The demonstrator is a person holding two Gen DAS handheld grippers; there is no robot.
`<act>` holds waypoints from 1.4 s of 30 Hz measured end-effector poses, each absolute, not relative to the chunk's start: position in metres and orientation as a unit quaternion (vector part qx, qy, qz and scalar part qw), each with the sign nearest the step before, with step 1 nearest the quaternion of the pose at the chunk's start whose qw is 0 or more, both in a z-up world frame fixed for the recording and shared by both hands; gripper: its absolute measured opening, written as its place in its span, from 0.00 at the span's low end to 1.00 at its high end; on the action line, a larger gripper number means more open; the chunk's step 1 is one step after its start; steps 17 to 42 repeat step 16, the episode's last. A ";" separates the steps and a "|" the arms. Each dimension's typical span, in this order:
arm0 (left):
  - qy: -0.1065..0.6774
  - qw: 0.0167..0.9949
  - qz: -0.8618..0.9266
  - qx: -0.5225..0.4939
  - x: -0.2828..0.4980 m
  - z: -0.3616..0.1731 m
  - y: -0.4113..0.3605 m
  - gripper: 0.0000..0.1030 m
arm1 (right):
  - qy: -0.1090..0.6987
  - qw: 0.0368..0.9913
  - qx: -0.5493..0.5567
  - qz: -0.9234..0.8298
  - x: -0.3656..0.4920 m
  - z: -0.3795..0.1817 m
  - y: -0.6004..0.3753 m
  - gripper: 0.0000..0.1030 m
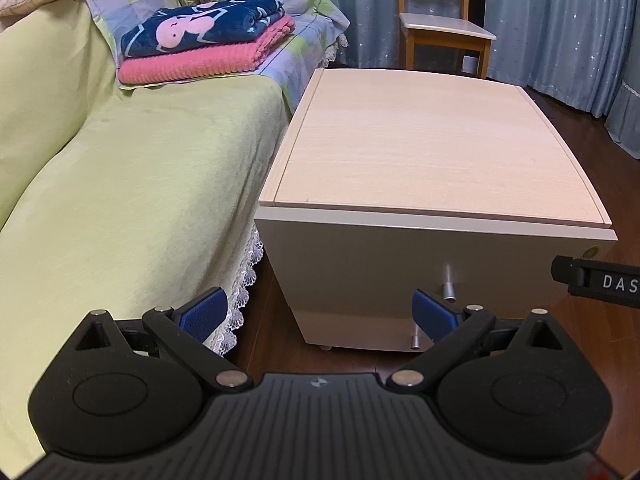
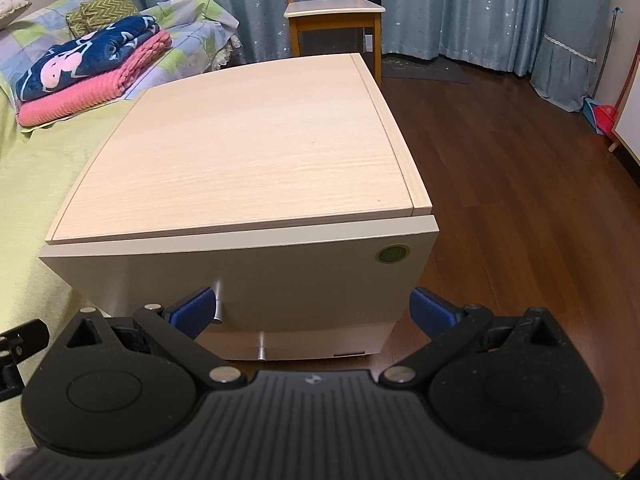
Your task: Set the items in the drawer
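Observation:
A pale wood nightstand [image 1: 420, 148] [image 2: 248, 156] stands beside the bed, its two drawer fronts shut. The upper drawer front [image 1: 400, 264] [image 2: 288, 276] carries a metal handle [image 1: 449, 284] [image 2: 218, 300]; a lower handle [image 1: 416, 340] [image 2: 261, 346] shows beneath. A folded navy blanket [image 1: 200, 24] [image 2: 88, 56] lies on a folded pink one [image 1: 200, 58] [image 2: 88, 92] on the bed. My left gripper [image 1: 320, 316] hangs open in front of the drawers, holding nothing. My right gripper [image 2: 310, 312] is open too, level with the upper drawer. The right gripper's body [image 1: 600, 280] shows at the left view's right edge.
A bed with a green cover [image 1: 120, 200] [image 2: 24, 184] flanks the nightstand's left. A wooden chair [image 1: 444, 24] [image 2: 332, 12] stands behind it before blue curtains [image 1: 560, 20] [image 2: 460, 8]. Dark wood floor [image 2: 520, 220] stretches to the right, with a white cabinet [image 2: 630, 116] at the far edge.

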State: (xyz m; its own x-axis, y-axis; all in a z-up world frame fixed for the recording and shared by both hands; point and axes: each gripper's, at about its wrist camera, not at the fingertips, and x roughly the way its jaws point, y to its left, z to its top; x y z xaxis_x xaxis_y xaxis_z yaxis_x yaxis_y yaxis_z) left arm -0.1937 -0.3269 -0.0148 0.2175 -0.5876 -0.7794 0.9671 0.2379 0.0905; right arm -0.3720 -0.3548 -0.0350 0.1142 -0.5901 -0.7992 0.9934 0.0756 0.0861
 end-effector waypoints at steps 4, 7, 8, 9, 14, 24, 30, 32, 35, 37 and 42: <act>0.317 0.720 -0.541 0.297 -0.194 -0.015 -0.330 0.96 | 0.304 0.666 0.333 -0.594 -0.373 -0.036 -0.356 0.99; 0.317 0.719 -0.543 0.296 -0.195 -0.014 -0.333 0.96 | 0.303 0.666 0.332 -0.596 -0.374 -0.035 -0.356 0.99; 0.316 0.719 -0.544 0.295 -0.196 -0.014 -0.333 0.96 | 0.302 0.666 0.331 -0.597 -0.375 -0.035 -0.356 0.99; 0.316 0.718 -0.547 0.294 -0.197 -0.014 -0.333 0.96 | 0.302 0.665 0.331 -0.598 -0.376 -0.034 -0.356 0.99; 0.304 0.716 -0.559 0.287 -0.202 -0.010 -0.331 0.97 | 0.298 0.663 0.331 -0.602 -0.382 -0.034 -0.354 0.99; 0.297 0.717 -0.562 0.286 -0.205 -0.007 -0.330 0.97 | 0.294 0.663 0.331 -0.604 -0.385 -0.032 -0.352 0.99; 0.297 0.717 -0.562 0.286 -0.205 -0.007 -0.330 0.97 | 0.294 0.663 0.331 -0.604 -0.385 -0.032 -0.352 0.99; 0.297 0.717 -0.562 0.286 -0.205 -0.007 -0.330 0.97 | 0.294 0.663 0.331 -0.604 -0.385 -0.032 -0.352 0.99; 0.297 0.717 -0.562 0.286 -0.205 -0.007 -0.330 0.97 | 0.294 0.663 0.331 -0.604 -0.385 -0.032 -0.352 0.99; 0.297 0.717 -0.562 0.286 -0.205 -0.007 -0.330 0.97 | 0.294 0.663 0.331 -0.604 -0.385 -0.032 -0.352 0.99; 0.297 0.717 -0.562 0.286 -0.205 -0.007 -0.330 0.97 | 0.294 0.663 0.331 -0.604 -0.385 -0.032 -0.352 0.99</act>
